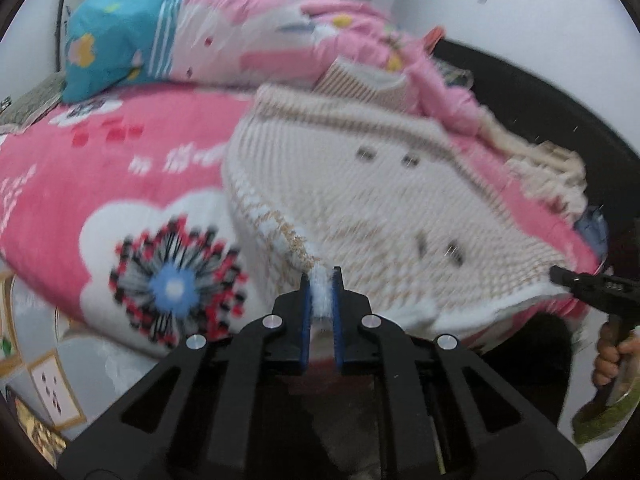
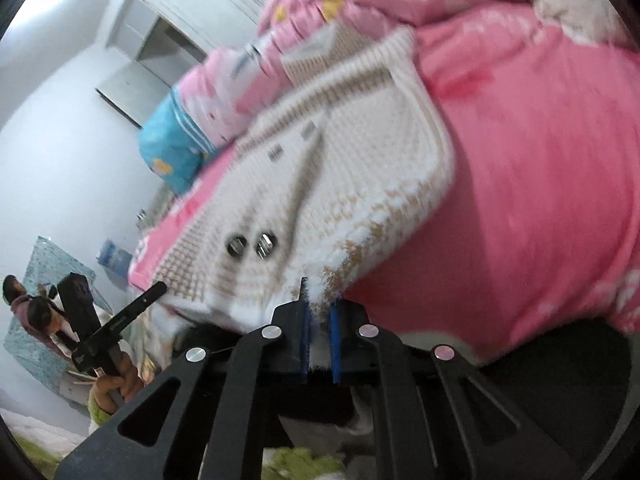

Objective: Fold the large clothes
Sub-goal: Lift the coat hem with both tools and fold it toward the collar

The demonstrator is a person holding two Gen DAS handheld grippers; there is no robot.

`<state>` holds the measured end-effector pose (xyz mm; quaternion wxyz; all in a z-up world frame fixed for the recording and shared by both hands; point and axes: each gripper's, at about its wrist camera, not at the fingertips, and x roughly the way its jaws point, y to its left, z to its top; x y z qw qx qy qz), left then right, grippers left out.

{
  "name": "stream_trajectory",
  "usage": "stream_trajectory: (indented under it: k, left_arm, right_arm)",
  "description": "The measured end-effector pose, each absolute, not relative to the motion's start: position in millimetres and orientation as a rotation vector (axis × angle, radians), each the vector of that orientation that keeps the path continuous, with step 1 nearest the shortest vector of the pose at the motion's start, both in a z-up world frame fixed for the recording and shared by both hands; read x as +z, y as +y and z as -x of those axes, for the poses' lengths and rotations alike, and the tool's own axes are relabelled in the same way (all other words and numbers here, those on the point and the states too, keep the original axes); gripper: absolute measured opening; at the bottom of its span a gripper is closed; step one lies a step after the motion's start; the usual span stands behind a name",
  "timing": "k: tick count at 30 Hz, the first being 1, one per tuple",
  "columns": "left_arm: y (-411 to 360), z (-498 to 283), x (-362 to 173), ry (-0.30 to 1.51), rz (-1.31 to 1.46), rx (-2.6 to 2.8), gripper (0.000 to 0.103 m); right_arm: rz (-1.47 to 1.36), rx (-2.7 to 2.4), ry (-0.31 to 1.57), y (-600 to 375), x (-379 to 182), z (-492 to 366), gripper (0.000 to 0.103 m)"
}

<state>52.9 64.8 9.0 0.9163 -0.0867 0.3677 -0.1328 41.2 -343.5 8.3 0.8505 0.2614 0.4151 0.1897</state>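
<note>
A large cream and beige knitted cardigan (image 1: 380, 184) with dark buttons lies spread on a pink bed cover (image 1: 100, 168). My left gripper (image 1: 321, 280) is shut on the cardigan's near hem corner, white fuzz between its blue pads. In the same view the right gripper (image 1: 560, 276) shows at the right edge, at the hem's other end. In the right wrist view my right gripper (image 2: 318, 300) is shut on the cardigan's (image 2: 320, 176) near hem corner. The left gripper (image 2: 156, 292) shows at the left there, at the hem, held by a hand.
A blue and pink pillow (image 1: 120, 52) and a bunched pink quilt (image 1: 320, 40) lie at the bed's far end. A dark headboard (image 1: 540, 92) curves along the right. White wall and cabinets (image 2: 160, 60) stand beyond the bed. The pink cover (image 2: 540, 168) hangs over the edge.
</note>
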Motion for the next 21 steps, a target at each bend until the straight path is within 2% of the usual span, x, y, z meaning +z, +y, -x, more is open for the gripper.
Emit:
stream_trajectory:
  k: [7, 12, 17, 21]
  left_arm:
    - [73, -108, 44, 0.668, 0.222, -0.265, 0.008]
    - [80, -179, 54, 0.627, 0.212, -0.211, 0.008]
    - [83, -251, 37, 0.679, 0.184, -0.124, 0.008]
    - [80, -306, -2, 0.803, 0.163, -0.077, 0.011]
  right_arm:
    - [-0.520, 0.418, 0.757, -344, 46, -105, 0.008]
    - [-0.552, 0.399, 0.693, -350, 58, -167, 0.008]
    - [-0.586, 0.338, 0.711, -361, 36, -230, 0.008]
    - [-0.616, 0.271, 0.794, -371, -7, -273, 0.008]
